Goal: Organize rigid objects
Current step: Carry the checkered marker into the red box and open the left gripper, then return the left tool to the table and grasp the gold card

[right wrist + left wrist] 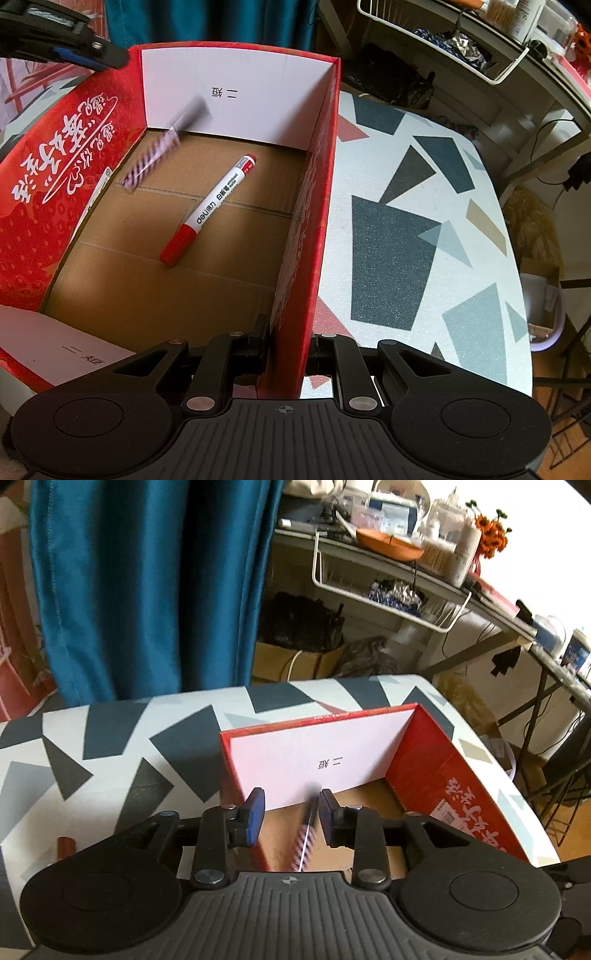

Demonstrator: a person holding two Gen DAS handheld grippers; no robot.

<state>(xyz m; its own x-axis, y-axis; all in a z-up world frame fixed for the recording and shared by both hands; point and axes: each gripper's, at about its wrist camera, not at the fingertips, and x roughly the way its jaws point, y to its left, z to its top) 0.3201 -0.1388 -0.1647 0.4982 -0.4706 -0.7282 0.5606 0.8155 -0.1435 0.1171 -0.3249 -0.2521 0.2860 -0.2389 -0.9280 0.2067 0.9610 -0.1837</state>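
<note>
A red cardboard box [424, 760] stands open on the patterned table, with a white label sheet on its far wall. My left gripper [291, 801] hovers over the box's left end, open. A striped pen with a black cap [306, 834] shows blurred between and below its blue pads, touching neither. In the right wrist view the same pen [162, 147] is a blur beside the box's left wall [55, 206], and a red-and-white marker [212, 210] lies on the box floor. My right gripper [291, 339] is shut on the box's right wall [314, 221].
The table [110, 746] wears a grey, black and white geometric cloth. A small reddish-brown object [65, 845] lies on it left of the box. A blue curtain [147, 583] hangs behind, and a cluttered desk with a wire basket [388, 583] stands at the right.
</note>
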